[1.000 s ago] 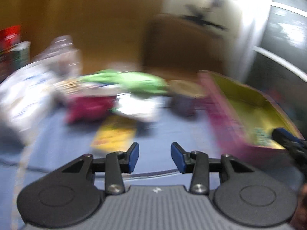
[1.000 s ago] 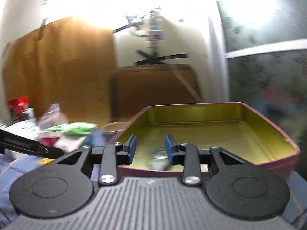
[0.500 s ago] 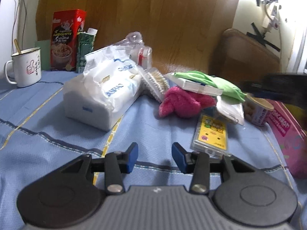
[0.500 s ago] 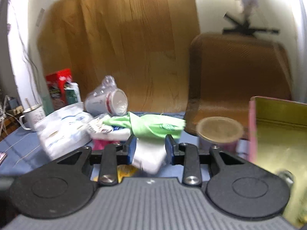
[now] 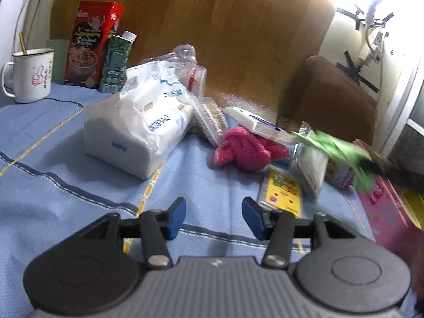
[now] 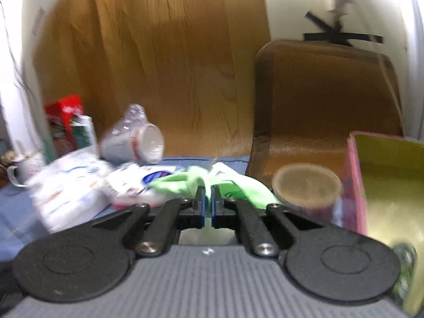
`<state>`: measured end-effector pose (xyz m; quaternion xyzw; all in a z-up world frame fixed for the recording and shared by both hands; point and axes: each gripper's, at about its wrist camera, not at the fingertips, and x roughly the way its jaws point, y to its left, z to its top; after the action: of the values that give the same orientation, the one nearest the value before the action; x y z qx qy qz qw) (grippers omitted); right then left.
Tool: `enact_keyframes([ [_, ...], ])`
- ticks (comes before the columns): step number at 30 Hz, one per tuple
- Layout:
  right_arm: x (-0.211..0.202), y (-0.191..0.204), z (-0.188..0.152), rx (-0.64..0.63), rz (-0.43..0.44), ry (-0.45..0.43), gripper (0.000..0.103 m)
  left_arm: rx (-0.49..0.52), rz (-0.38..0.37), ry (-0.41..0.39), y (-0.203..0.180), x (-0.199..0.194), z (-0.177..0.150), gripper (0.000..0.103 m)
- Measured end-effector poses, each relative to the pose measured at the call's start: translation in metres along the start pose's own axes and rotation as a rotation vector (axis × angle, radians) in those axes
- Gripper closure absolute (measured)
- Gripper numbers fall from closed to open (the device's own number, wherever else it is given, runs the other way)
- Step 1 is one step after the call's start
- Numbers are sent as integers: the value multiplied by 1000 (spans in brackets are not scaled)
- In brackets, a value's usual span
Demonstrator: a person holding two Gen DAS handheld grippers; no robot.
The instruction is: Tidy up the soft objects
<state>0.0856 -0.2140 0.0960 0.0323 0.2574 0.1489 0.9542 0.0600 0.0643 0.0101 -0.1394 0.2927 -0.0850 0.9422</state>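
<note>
- The white enamel mug (image 5: pixel 30 75) with a stick in it stands far to the left of the tissue pack, at the back of the blue tablecloth (image 5: pixel 66 193).
- A red cereal tin (image 5: pixel 91 53) and a green carton (image 5: pixel 115 63) stand side by side behind the tissue pack and to its left, against the wooden board.
- The tissue pack (image 5: pixel 137 124), white in clear wrap, lies on the cloth as the largest thing there; a bagged cup (image 5: pixel 192 75) leans just behind its right end.
- A brush (image 5: pixel 212 123) lies touching the right end of the tissue pack.
- The left gripper (image 5: pixel 213 218) hovers over bare cloth in front of the tissue pack; its jaws are opening and nothing is between them.
- A pink plush thing (image 5: pixel 243 149) lies right of the tissue pack, past the brush, with a white flat packet (image 5: pixel 259 124) resting across its top.
- A yellow card (image 5: pixel 283 190) lies flat on the cloth, in front of the plush and to its right.
- The green cloth (image 5: pixel 341 148) (image 6: pixel 238 185) hangs further right of the tissue pack, blurred, above a clear bag of white stuff (image 5: pixel 314 163).
- The right gripper (image 6: pixel 207 204) has its blue pads pressed together, pinching a fold of the green cloth.
- A round tub (image 6: pixel 307 189) sits beside the pink box (image 6: pixel 355 180), farthest right of the tissue pack; the box's inside is yellow.
</note>
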Motion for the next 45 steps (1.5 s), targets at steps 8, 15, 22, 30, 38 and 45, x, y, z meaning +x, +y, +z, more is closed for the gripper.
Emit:
enact_keyframes([
  [8, -73, 28, -79, -144, 146, 91, 97, 42, -275, 137, -35, -5, -9, 55],
  [15, -75, 39, -88, -219, 181, 93, 65, 131, -320, 224, -67, -7, -16, 55],
  [22, -80, 29, -92, -203, 146, 68, 57, 143, -342, 258, -87, 2, -11, 44],
  [30, -64, 7, -101, -147, 106, 136, 56, 218, -328, 333, -116, 26, -22, 81],
  [38, -96, 1, -87, -153, 57, -73, 85, 242, -452, 223, -148, -10, 14, 95],
  [45, -126, -31, -68, -150, -148, -292, 85, 419, -576, 155, -239, -2, 26, 94],
])
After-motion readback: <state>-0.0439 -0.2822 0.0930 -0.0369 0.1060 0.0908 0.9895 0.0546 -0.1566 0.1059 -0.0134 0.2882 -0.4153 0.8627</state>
